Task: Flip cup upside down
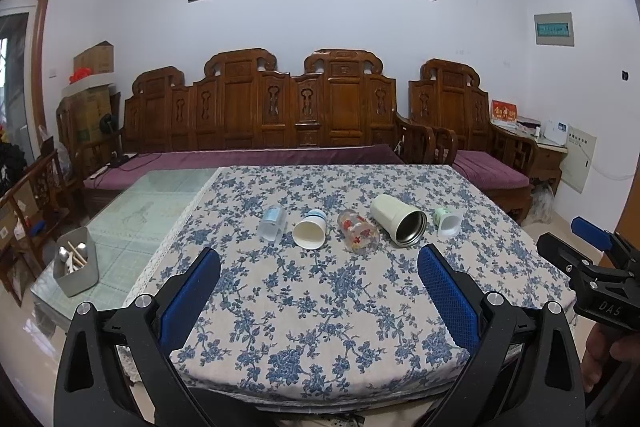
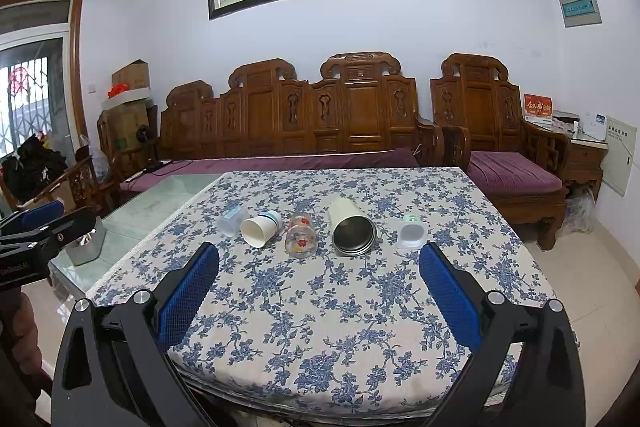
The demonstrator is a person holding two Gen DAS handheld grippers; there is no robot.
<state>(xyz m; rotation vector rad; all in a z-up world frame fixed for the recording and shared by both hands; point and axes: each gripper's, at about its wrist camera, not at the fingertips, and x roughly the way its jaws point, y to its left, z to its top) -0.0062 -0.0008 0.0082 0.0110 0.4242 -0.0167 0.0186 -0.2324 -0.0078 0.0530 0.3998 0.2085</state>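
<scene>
Several cups lie on their sides in a row on the blue-flowered tablecloth: a clear plastic cup, a white paper cup, a printed glass, a cream steel-lined tumbler and a small green-and-clear cup. The right wrist view shows the same row: plastic cup, paper cup, glass, tumbler, small cup. My left gripper and right gripper are open and empty, above the table's near edge, short of the cups.
A grey tub with utensils stands on the glass tabletop left of the cloth. A carved wooden sofa with purple cushions runs behind the table. The right gripper shows at the right edge of the left wrist view.
</scene>
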